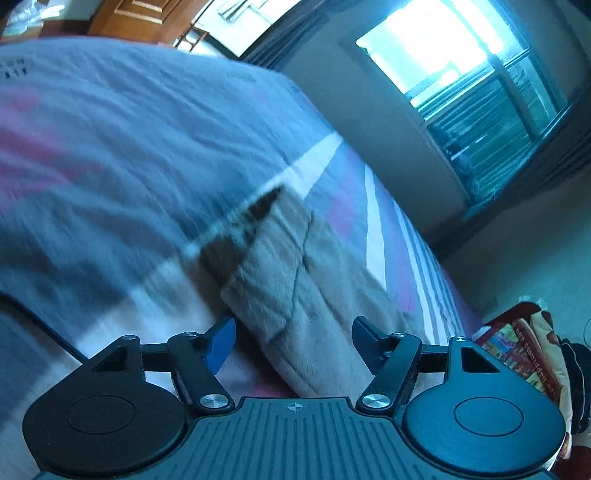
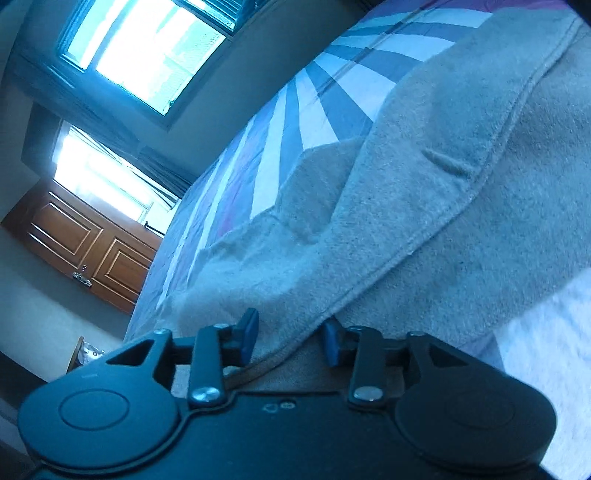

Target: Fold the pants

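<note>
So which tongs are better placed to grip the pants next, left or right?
Right. The right tongs are open with the pants hem between the fingers; the left tongs hang open above the fabric.

Pants [image 1: 306, 295] lie on bed [image 1: 110, 147]; window [image 1: 461, 74] behind.

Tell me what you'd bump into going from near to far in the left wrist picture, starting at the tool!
left tool, jaws open → beige pants lying on the bed → striped bedspread → wooden cabinet at the far wall.
</note>
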